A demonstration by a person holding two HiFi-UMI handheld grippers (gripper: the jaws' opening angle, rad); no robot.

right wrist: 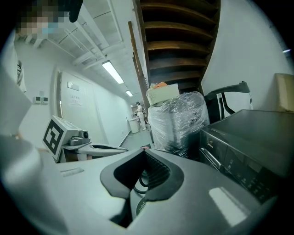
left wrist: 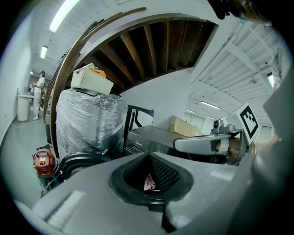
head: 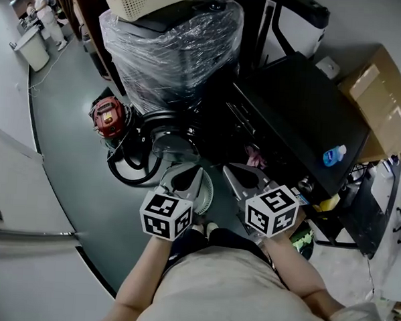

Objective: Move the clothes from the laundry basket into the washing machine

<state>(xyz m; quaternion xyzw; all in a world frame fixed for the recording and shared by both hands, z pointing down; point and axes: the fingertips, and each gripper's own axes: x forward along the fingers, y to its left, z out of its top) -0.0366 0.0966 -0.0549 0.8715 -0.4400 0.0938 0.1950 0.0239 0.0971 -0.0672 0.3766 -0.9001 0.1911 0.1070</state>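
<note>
In a storage corner, seen from the head view, a person holds the left tongs (head: 194,176) and right tongs (head: 235,173) side by side before a black washing machine (head: 303,115). A pink garment (head: 254,156) shows at the machine's front, just ahead of the right tongs, the nearer pair. It is a small crumple with no clear long axis. The cream laundry basket (head: 145,0) sits on a plastic-wrapped stack, well apart, ahead and to the left.

In the left gripper view, the left tongs (left wrist: 149,158) are closed at the tips and hold nothing; the pink garment (left wrist: 149,182) shows beyond them, through the gap behind the tips.

In the right gripper view, the right tongs (right wrist: 143,153) are likewise closed and empty, aimed between the basket (right wrist: 162,94) and the machine (right wrist: 248,142).
</note>
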